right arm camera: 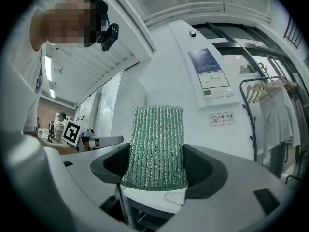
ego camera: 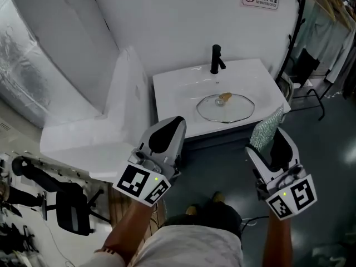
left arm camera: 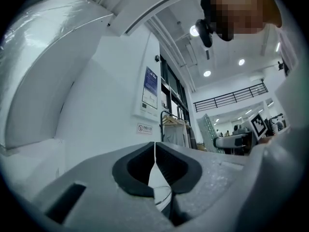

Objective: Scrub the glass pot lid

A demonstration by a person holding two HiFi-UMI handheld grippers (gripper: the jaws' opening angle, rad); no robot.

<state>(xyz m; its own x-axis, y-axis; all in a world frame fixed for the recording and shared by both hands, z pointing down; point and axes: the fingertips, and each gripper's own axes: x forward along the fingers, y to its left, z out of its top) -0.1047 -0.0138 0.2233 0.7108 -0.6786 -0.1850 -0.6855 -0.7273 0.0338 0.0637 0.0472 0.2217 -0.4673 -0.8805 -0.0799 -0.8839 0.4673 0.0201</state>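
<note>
The glass pot lid (ego camera: 225,108), with a tan knob on top, lies in the basin of the white sink counter (ego camera: 172,90) ahead of me. My left gripper (ego camera: 168,131) hangs in front of the counter's left corner, jaws closed together with nothing between them; in the left gripper view (left arm camera: 154,151) the pads meet in a thin line. My right gripper (ego camera: 274,143) is level with it on the right, short of the counter, shut on a green scrubbing sponge (ego camera: 267,128). The ribbed sponge (right arm camera: 156,146) stands upright between the pads in the right gripper view.
A black faucet (ego camera: 216,59) stands at the basin's back. A white plastic-wrapped ledge (ego camera: 94,138) adjoins the counter's left side. A black coat rack with clothes (ego camera: 311,65) is to the right. A black office chair (ego camera: 69,207) sits at lower left.
</note>
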